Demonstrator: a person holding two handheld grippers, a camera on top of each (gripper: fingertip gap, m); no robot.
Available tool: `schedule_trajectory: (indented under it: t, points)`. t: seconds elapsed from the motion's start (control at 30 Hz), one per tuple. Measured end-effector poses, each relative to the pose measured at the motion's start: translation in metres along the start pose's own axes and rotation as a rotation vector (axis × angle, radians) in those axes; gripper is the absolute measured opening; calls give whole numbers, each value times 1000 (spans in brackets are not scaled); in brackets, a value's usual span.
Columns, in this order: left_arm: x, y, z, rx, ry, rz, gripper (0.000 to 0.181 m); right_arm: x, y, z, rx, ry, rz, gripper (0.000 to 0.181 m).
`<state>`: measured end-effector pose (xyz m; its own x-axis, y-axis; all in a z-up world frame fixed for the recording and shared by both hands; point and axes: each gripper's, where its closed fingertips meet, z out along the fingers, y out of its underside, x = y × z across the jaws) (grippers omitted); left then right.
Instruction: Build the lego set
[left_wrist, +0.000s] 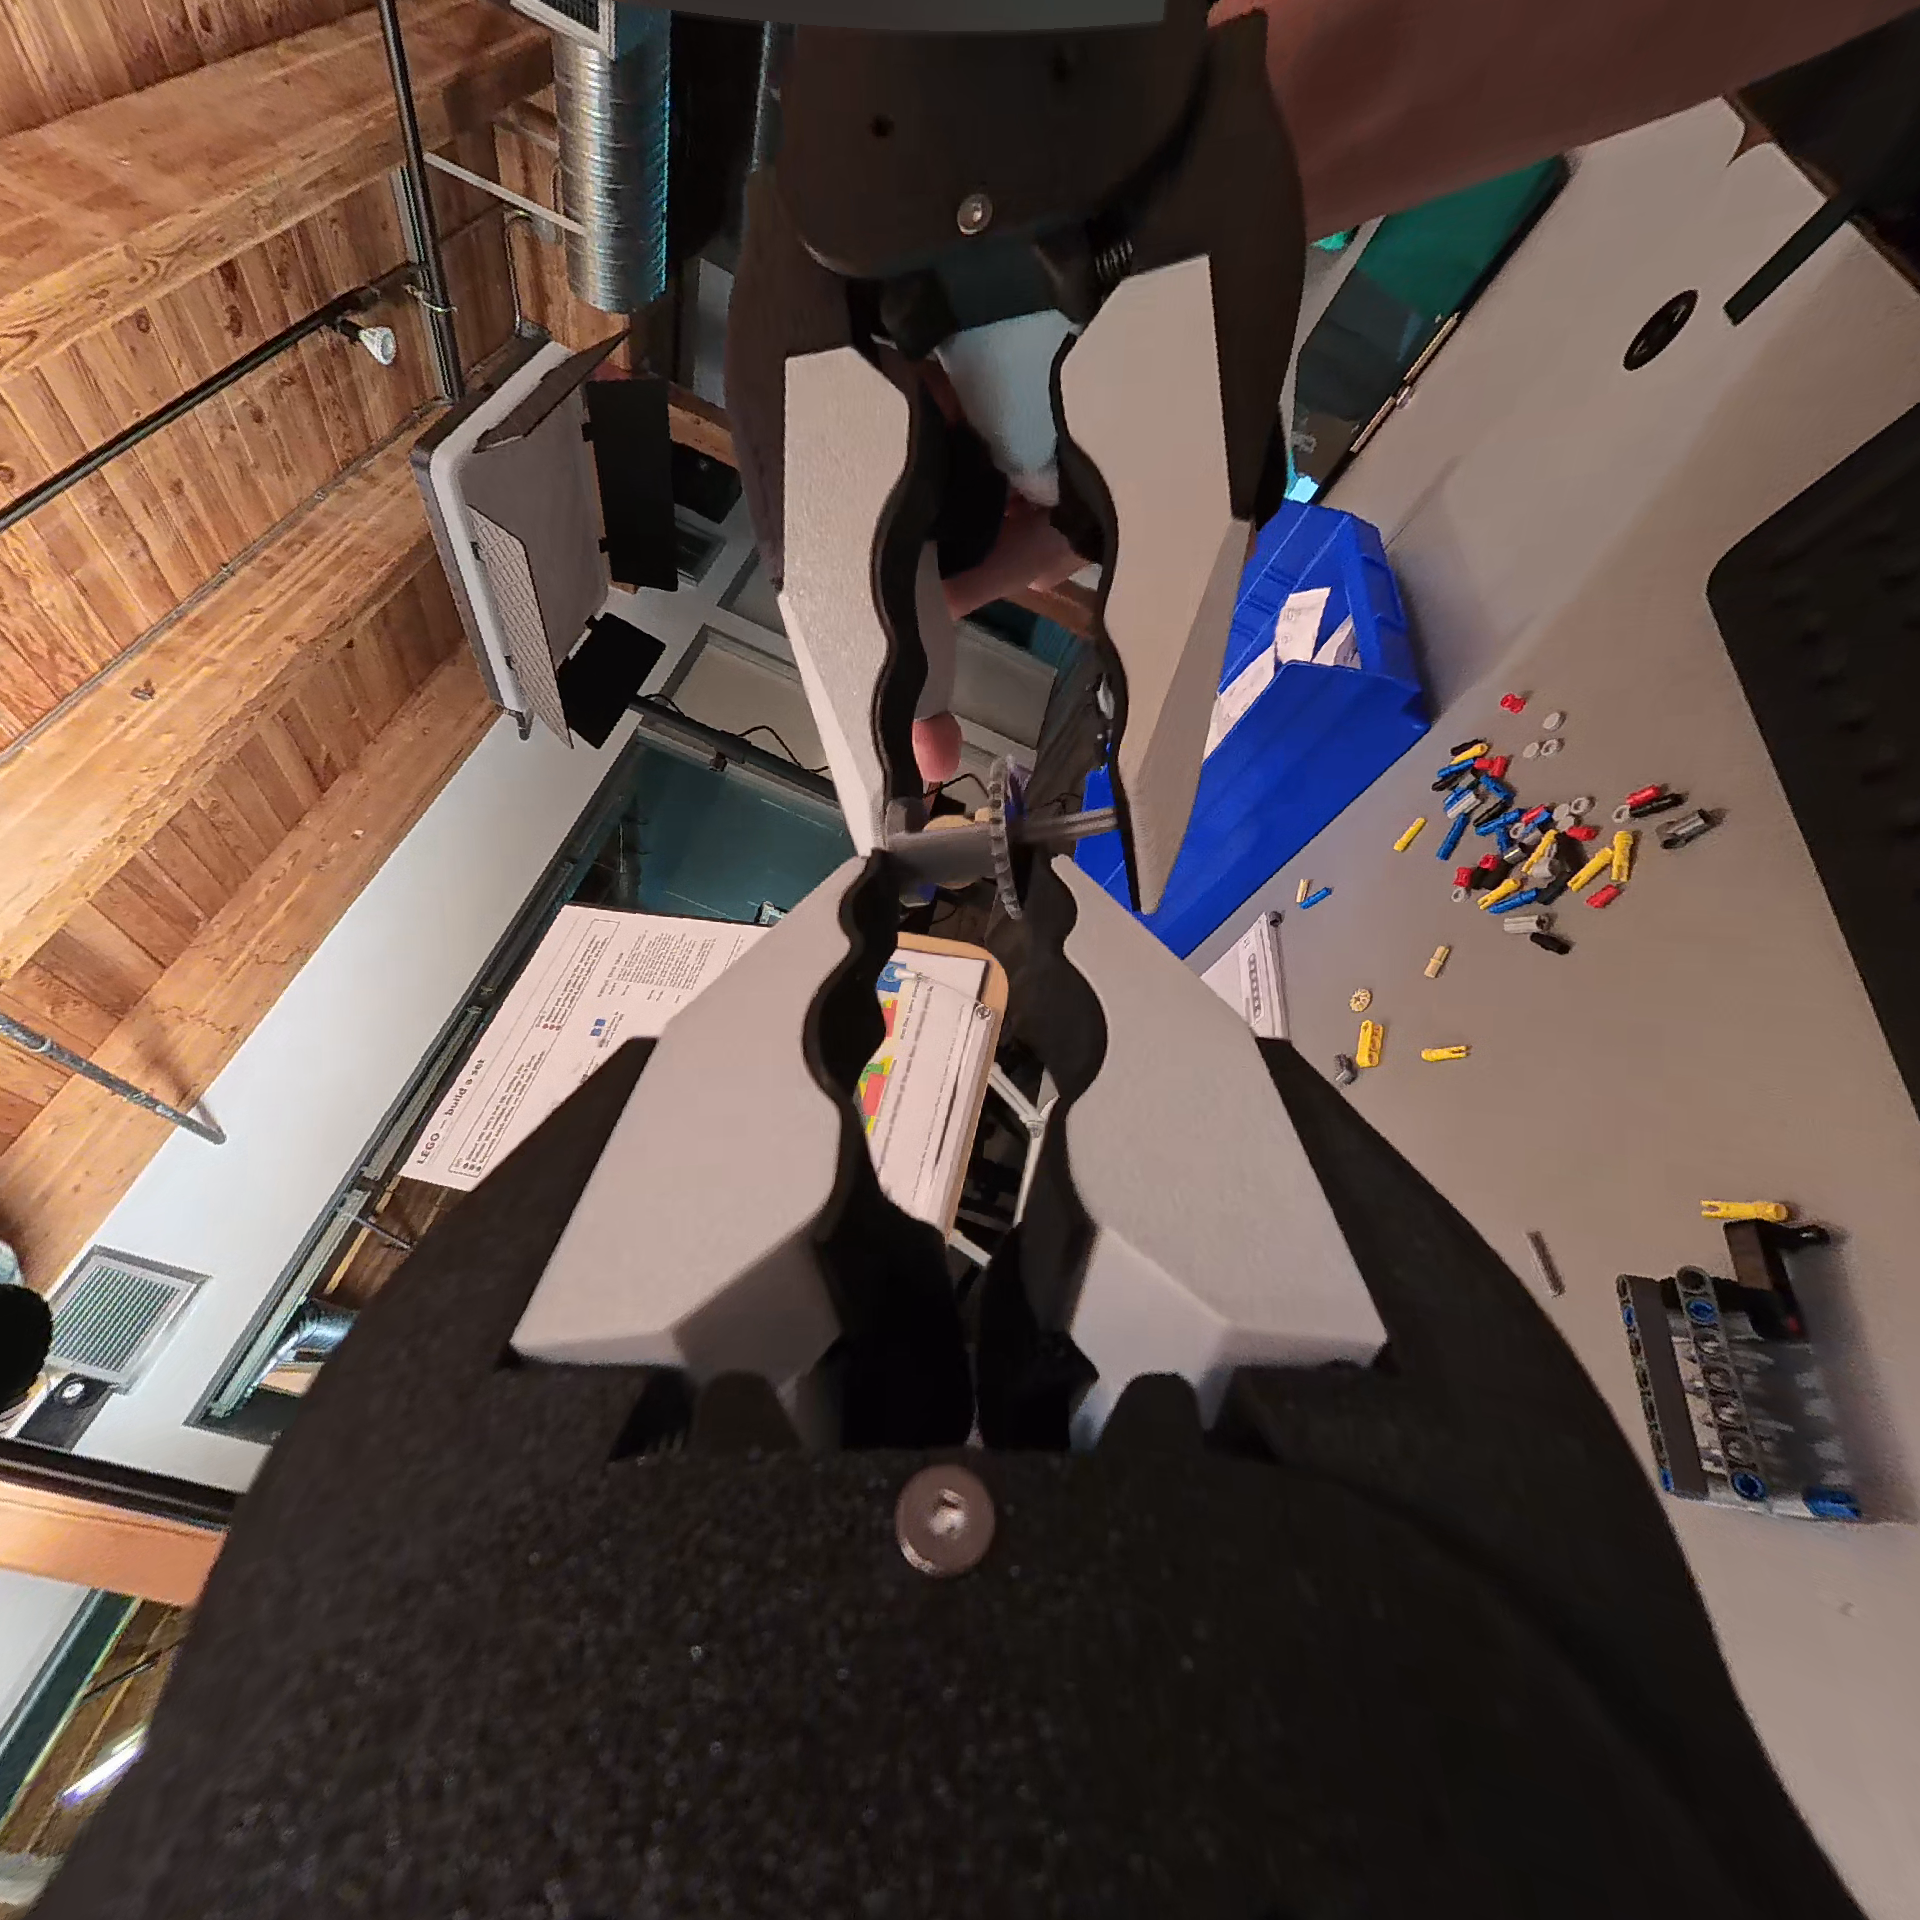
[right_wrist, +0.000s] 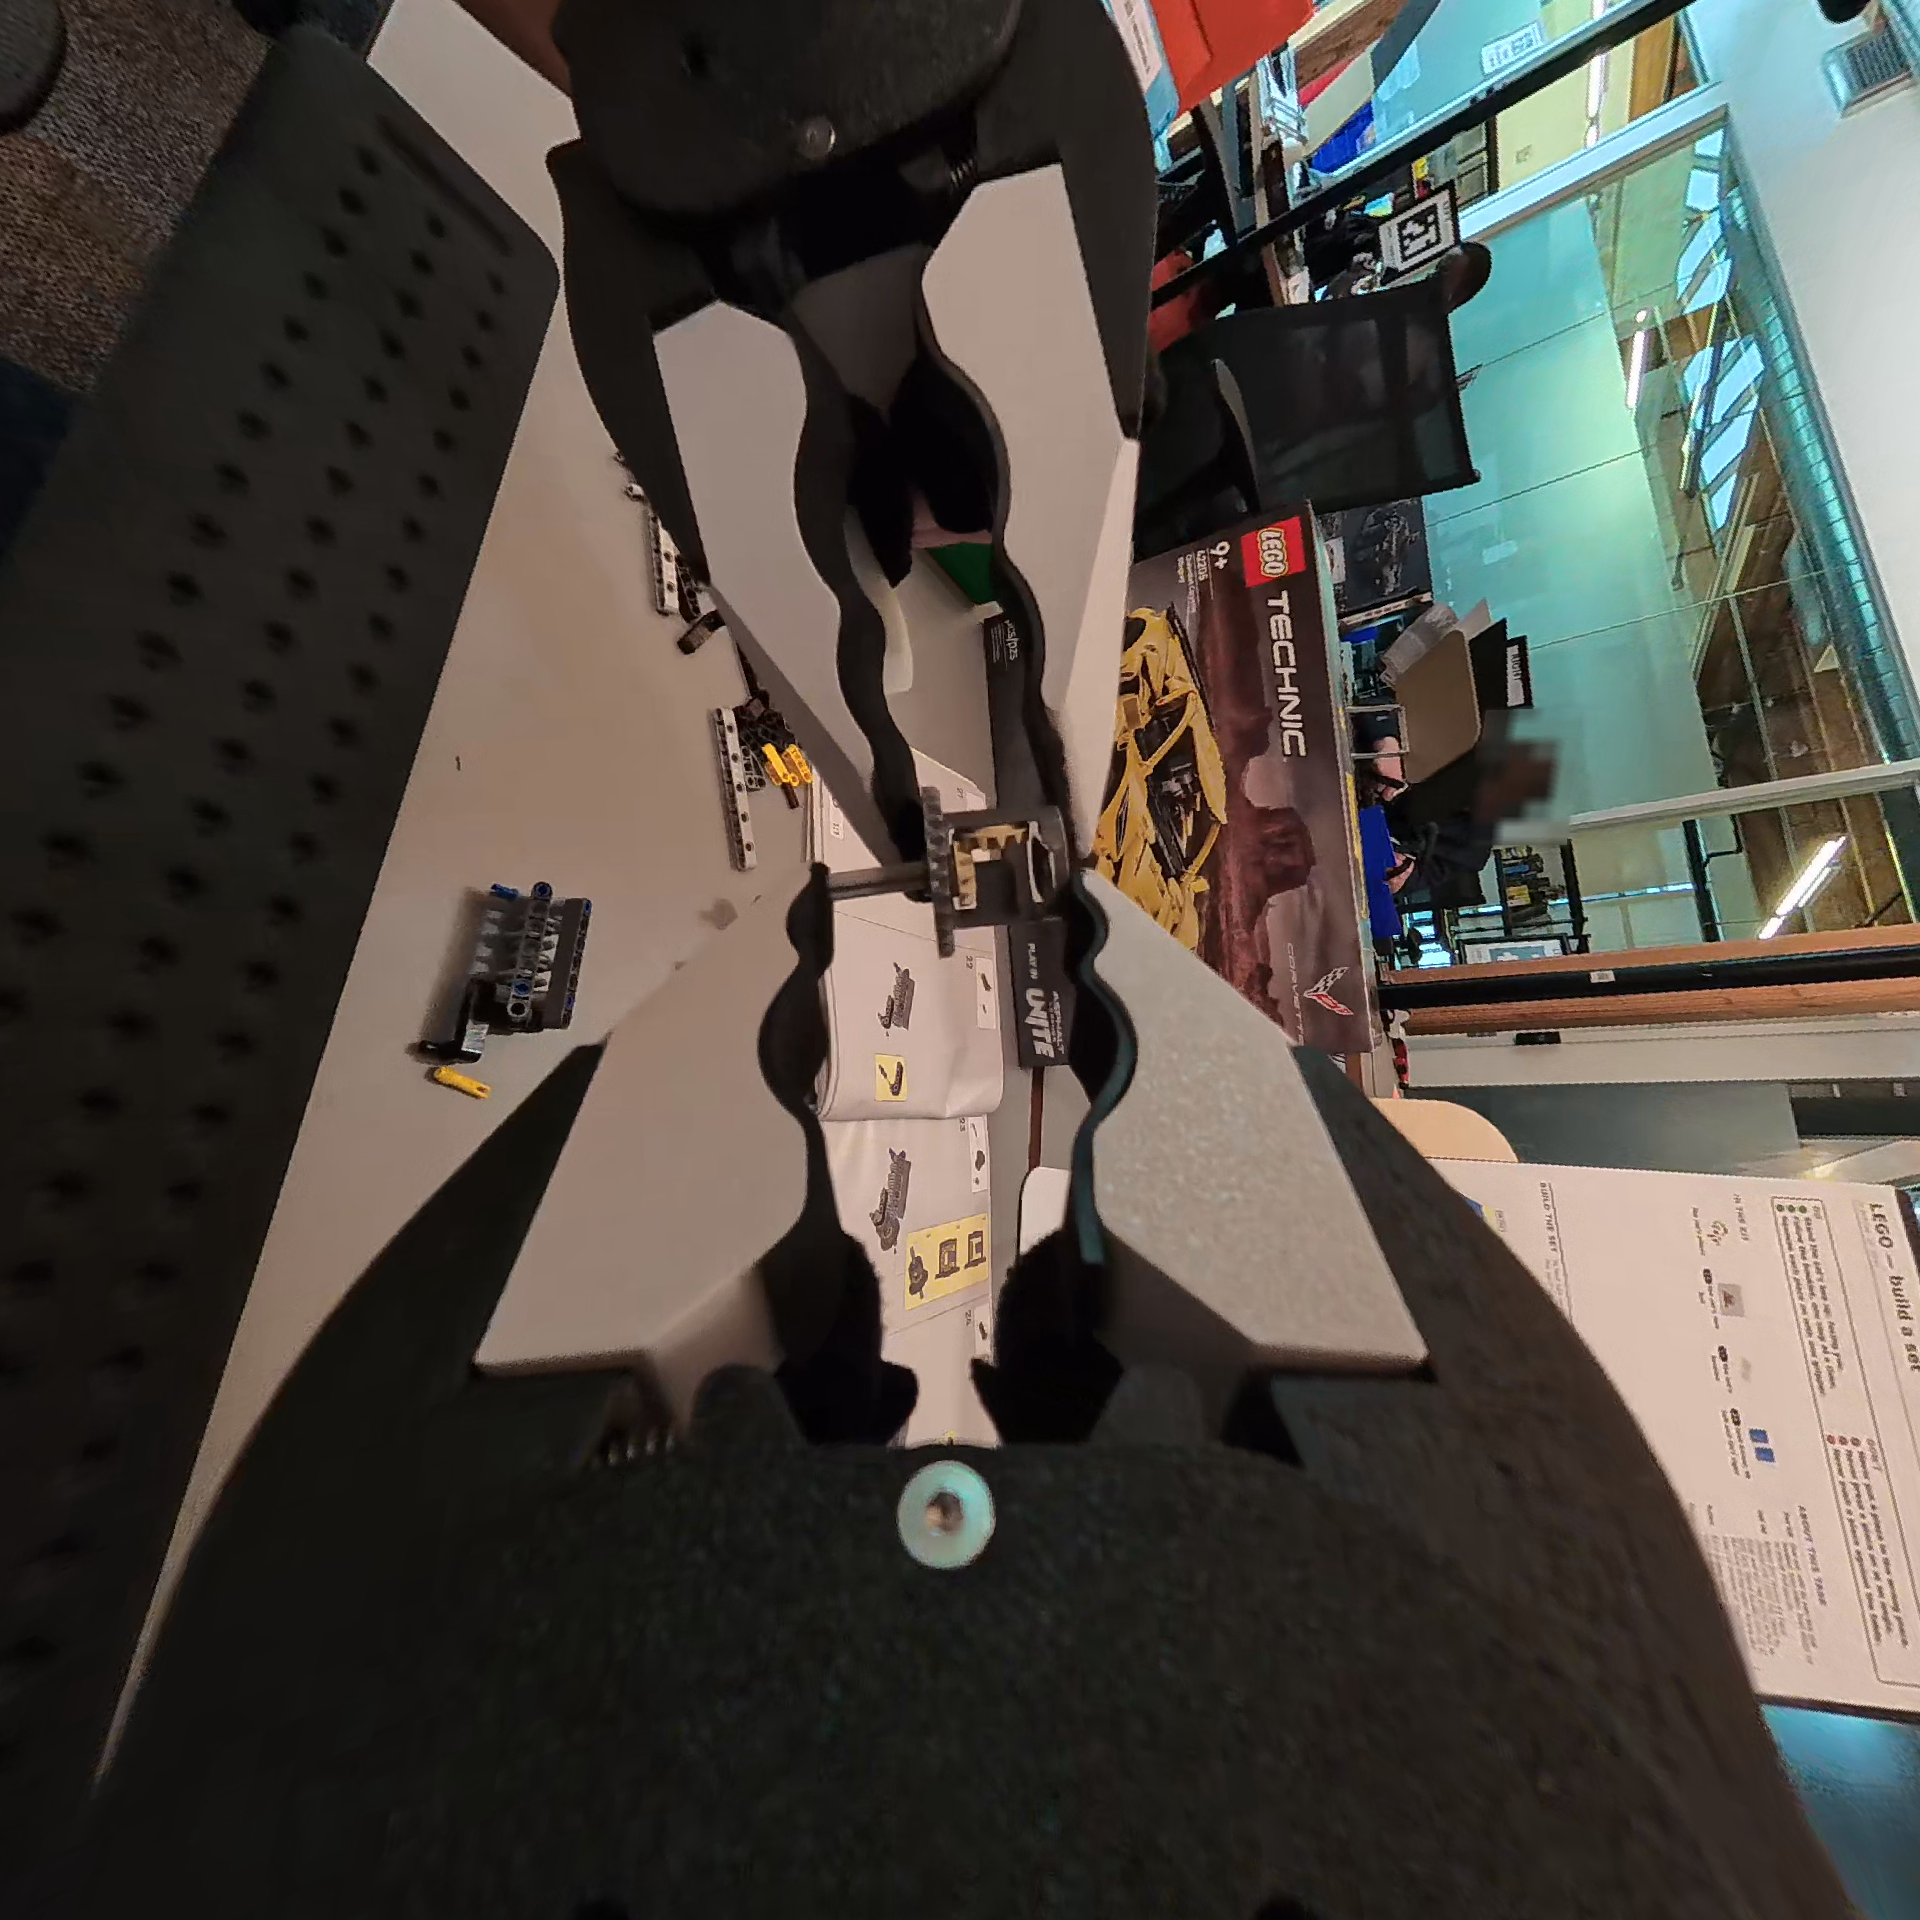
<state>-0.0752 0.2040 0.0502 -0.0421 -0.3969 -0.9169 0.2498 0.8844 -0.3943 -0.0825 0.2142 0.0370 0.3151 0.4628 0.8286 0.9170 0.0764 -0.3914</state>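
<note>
Both grippers meet tip to tip in mid-air over the table (left_wrist: 1621, 540), facing each other with a small gear assembly (left_wrist: 971, 831) caught between them. It's a dark grey toothed gear on a thin grey axle, with a chunky dark housing and a tan piece tucked in — the right wrist view shows that best (right_wrist: 987, 857).

The left gripper (left_wrist: 961, 868) has matte grey faceted fingers with wavy black rubbery liners, and its jaws are parted a fair bit; the tips seem to bracket the assembly at the housing end and past the gear, but whether they actually press on it I can't tell. The right gripper (right_wrist: 951, 894) looks the same, and its jaws are also spread with the axle end at one tip and the housing at the other — real contact is hard to judge there too. Both gripper bodies are grainy black plastic with a shiny screw.

Down on the smooth pale table there's a scatter of small pins and connectors (left_wrist: 1538, 831) in blue, yellow, red, black and grey, a blue plastic bin (left_wrist: 1320, 707) with paper slips inside, and a grey-and-black beam sub-build (left_wrist: 1735, 1392) with blue pins. The right wrist view also shows the open instruction booklet (right_wrist: 914, 1049) and the set's box (right_wrist: 1236, 790) with a yellow car on it. Each gripper hides most of what's behind the assembly, and the edges are a bit motion-blurred.
</note>
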Motion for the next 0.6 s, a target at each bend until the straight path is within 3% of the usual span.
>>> schedule_trajectory:
  t: [0.37,0.6]
  points:
    - [0,3,1,-27,-34,31,23,2,3,2,-13,44,-27,42]
    - [-11,9,-1,-10,-35,-94,22,15,-4,2,52,113,89,44]
